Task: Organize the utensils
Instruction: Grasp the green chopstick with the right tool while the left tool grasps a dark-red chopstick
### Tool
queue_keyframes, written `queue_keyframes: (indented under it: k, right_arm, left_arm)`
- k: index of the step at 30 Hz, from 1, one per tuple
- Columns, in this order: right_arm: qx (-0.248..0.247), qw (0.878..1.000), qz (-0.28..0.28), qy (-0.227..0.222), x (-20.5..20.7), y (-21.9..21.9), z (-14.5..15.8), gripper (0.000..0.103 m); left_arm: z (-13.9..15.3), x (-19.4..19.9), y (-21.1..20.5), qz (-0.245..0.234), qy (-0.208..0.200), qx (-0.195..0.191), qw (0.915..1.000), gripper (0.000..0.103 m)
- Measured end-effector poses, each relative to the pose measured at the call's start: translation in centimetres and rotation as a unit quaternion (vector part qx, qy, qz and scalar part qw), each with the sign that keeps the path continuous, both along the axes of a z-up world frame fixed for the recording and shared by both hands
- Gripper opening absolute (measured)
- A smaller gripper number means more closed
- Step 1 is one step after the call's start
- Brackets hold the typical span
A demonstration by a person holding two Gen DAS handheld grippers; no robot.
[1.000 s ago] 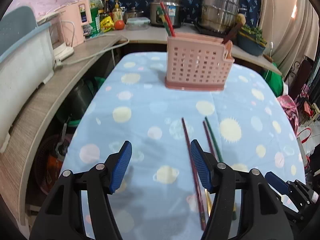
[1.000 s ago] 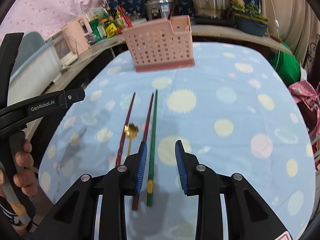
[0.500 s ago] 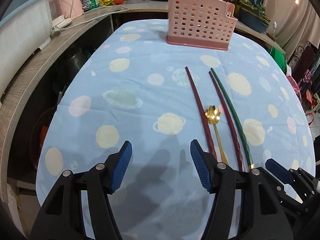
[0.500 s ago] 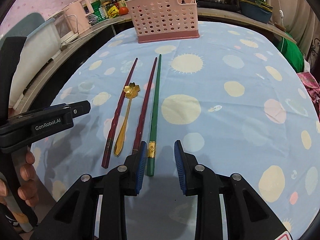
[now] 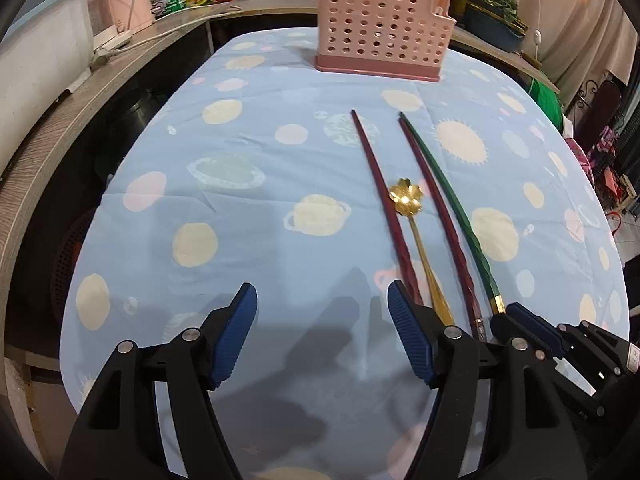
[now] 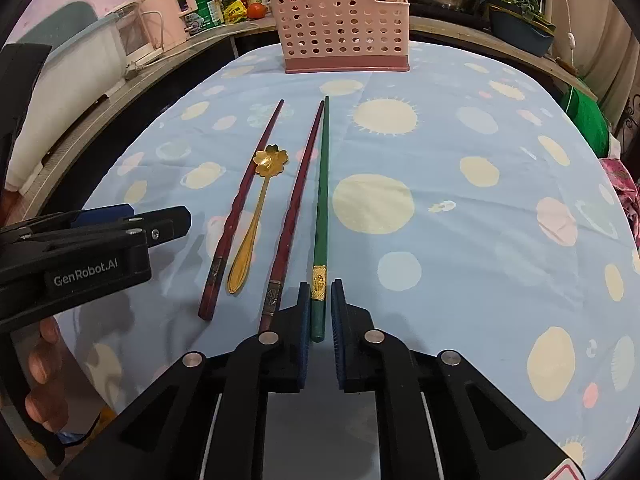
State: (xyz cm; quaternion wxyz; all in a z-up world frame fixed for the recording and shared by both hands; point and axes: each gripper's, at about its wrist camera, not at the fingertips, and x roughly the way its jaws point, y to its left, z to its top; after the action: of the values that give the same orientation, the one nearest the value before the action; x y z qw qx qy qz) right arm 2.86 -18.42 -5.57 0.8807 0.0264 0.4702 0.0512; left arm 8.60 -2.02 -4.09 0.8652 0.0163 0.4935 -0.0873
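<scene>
On the blue planet-print cloth [image 6: 460, 240] lie two dark red chopsticks [image 6: 248, 204] [image 6: 298, 192], a gold flower-bowl spoon [image 6: 256, 216] between them, and a green chopstick [image 6: 322, 184] to their right. My right gripper [image 6: 320, 286] is low over the cloth, its jaws closed on the green chopstick's thick end, a pad against each side. The left gripper [image 5: 320, 292] hangs left of the utensils. Its jaws are opening and hold nothing, and its right finger overlaps the near end of the leftmost red chopstick [image 5: 384, 196]. A pink perforated basket [image 5: 380, 28] stands at the far end.
A wooden counter [image 5: 52, 120] curves round the left and back with a pink kettle [image 6: 168, 8], bottles, a tomato and steel pots. A person's fingers [image 6: 40, 360] grip the left tool. Green and pink things lie off the table's right edge.
Both grippers came down closer to the cloth and tilted further down. The right jaws narrowed onto the green chopstick's end. The left jaws spread a little wider.
</scene>
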Motion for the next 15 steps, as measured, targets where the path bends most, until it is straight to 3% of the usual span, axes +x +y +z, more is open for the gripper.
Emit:
queue_keyframes:
  k: [15]
  right_arm:
    - [0.015,1.0,-0.01,0.001,-0.3,-0.9,0.0,0.007]
  left_arm:
    - [-1.0,-1.8,-2.4,-0.051,0.014,-0.001,0.9986,0.065]
